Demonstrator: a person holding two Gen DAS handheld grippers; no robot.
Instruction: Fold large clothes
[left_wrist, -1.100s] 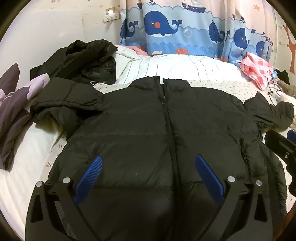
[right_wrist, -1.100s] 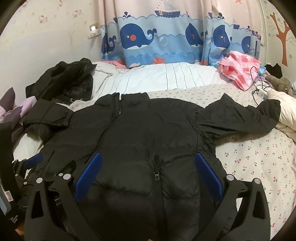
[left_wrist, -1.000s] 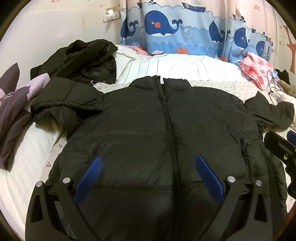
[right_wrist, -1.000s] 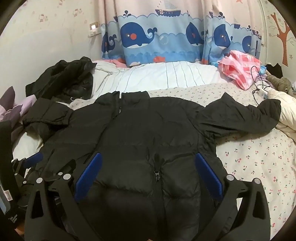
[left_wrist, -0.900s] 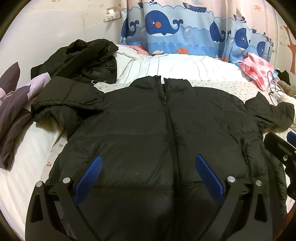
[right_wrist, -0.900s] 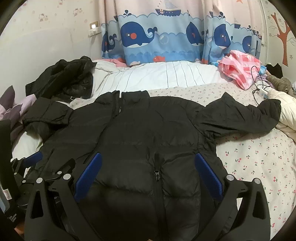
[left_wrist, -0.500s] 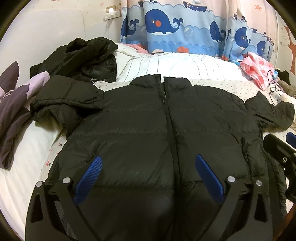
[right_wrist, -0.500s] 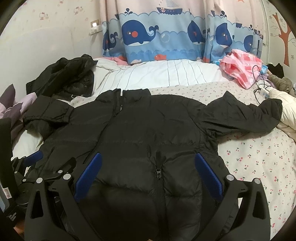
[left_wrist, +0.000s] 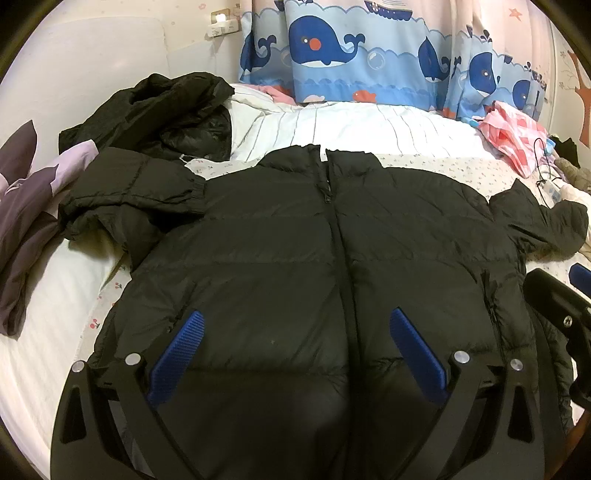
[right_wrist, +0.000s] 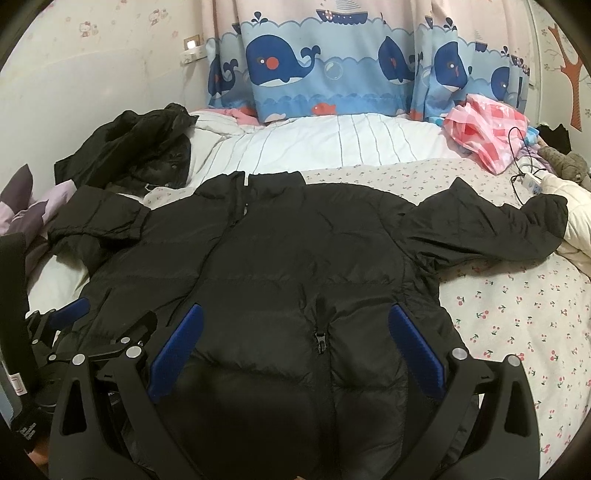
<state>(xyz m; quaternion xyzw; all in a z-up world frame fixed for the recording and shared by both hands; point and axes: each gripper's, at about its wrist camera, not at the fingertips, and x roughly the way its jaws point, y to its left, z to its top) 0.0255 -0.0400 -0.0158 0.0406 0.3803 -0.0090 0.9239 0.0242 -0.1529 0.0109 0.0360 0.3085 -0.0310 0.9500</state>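
Note:
A black puffer jacket (left_wrist: 295, 258) (right_wrist: 303, 258) lies face up and zipped on the bed, collar toward the curtain. One sleeve (left_wrist: 133, 188) is bunched and folded back at the left; the other sleeve (right_wrist: 491, 229) stretches out to the right. My left gripper (left_wrist: 295, 332) hovers open above the jacket's lower front with nothing between its blue pads. My right gripper (right_wrist: 295, 328) is open too, above the hem near the zipper pull (right_wrist: 320, 338). Each gripper shows at the edge of the other's view.
A second dark coat (left_wrist: 162, 110) (right_wrist: 140, 147) is heaped at the back left. Purple fabric (left_wrist: 22, 206) lies at the left edge. A pink checked cloth (right_wrist: 484, 129), a cable and power strip (right_wrist: 532, 181) and a cream garment (right_wrist: 576, 218) sit at the right. The whale curtain (right_wrist: 332, 66) hangs behind.
Both views have crept slightly forward and up over the jacket. The jacket lies as it did, and both grippers remain open.

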